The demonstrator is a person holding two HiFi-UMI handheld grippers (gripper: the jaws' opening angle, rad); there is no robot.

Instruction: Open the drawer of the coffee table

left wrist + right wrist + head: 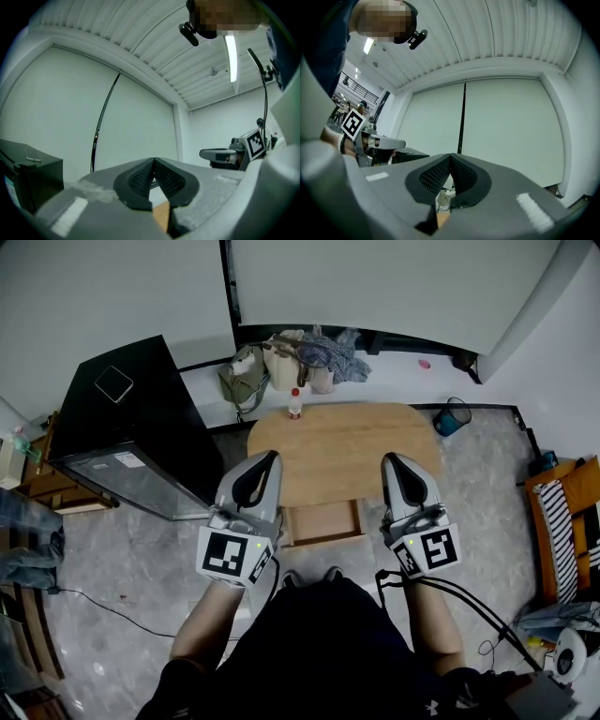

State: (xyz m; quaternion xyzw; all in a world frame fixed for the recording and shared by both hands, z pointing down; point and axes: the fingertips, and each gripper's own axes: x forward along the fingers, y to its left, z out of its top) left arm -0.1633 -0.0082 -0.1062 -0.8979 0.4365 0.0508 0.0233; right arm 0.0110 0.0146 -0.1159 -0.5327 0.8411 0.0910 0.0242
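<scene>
The oval wooden coffee table (342,442) stands in front of me. Its wooden drawer (322,521) juts out from the table's near edge toward my legs, and its inside looks bare. Both grippers are held above the table's near edge, pointing away from me. My left gripper (272,458) hovers left of the drawer, and my right gripper (390,461) right of it. Neither touches the drawer or the table. In the left gripper view the left gripper (153,160) has its pads together with nothing between them. The right gripper (450,155) looks the same in its own view.
A small bottle (295,405) stands at the table's far edge. Bags (286,357) lie by the wall behind it. A black cabinet (131,423) stands to the left, a blue bin (452,416) to the far right, and a striped seat (562,521) at the right edge.
</scene>
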